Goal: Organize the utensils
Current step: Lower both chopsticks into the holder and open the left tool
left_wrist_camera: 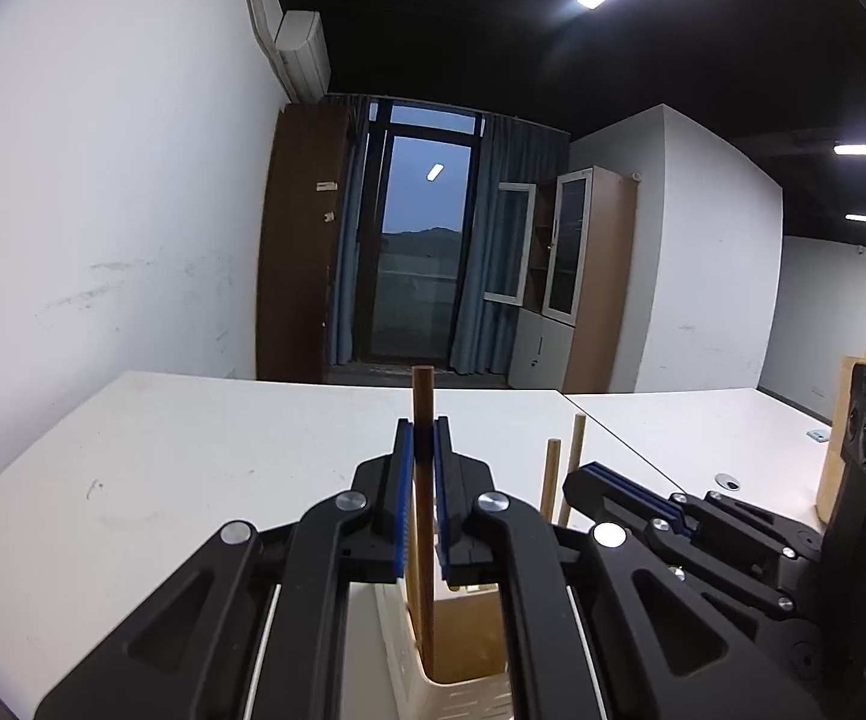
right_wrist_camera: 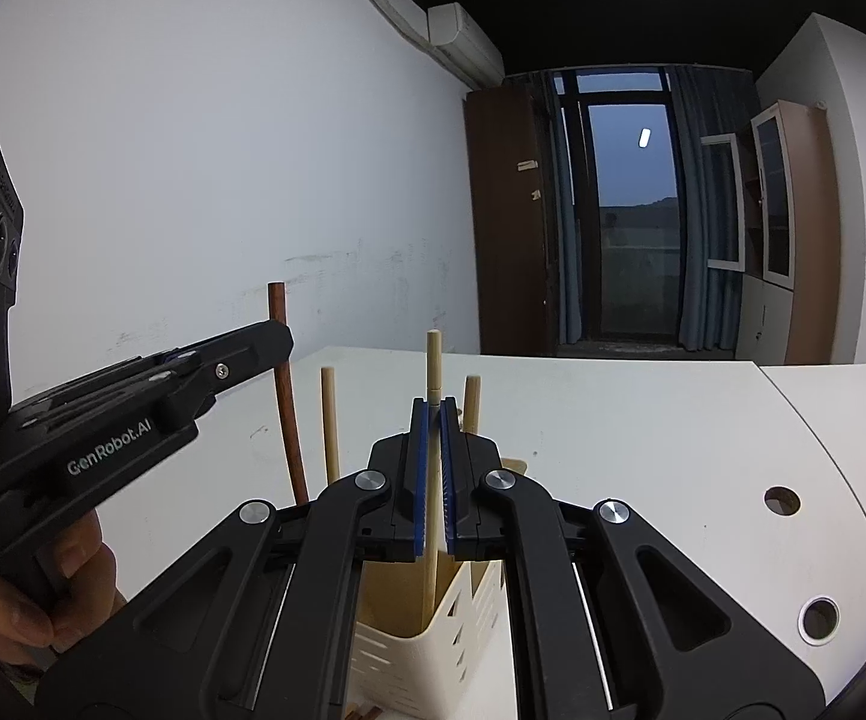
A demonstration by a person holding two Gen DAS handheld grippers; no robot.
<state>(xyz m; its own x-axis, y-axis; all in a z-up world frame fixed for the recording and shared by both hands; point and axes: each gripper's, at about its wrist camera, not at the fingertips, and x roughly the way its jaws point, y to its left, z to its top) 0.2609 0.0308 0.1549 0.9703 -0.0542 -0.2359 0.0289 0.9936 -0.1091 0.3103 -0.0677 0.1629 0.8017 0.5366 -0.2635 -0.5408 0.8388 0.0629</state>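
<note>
My left gripper (left_wrist_camera: 423,427) is shut on a dark brown wooden utensil handle (left_wrist_camera: 422,396). The handle stands upright, its lower end inside a cream slotted utensil holder (left_wrist_camera: 399,654). My right gripper (right_wrist_camera: 434,405) is shut on a pale wooden handle (right_wrist_camera: 433,360), which also reaches down into the holder (right_wrist_camera: 433,642). Two more pale handles (right_wrist_camera: 329,426) (right_wrist_camera: 472,402) stand in it. The right wrist view has the left gripper (right_wrist_camera: 276,341) at the left, around the brown handle (right_wrist_camera: 284,408). The left wrist view has the right gripper (left_wrist_camera: 592,473) beside the pale handles (left_wrist_camera: 578,441).
The holder stands on a white table (left_wrist_camera: 132,480) that runs to a white wall. A brown paper bag (left_wrist_camera: 853,420) stands at the table's right. Round cable holes (right_wrist_camera: 782,500) (right_wrist_camera: 818,618) sit in the tabletop. A person's hand (right_wrist_camera: 42,600) grips the left tool's handle.
</note>
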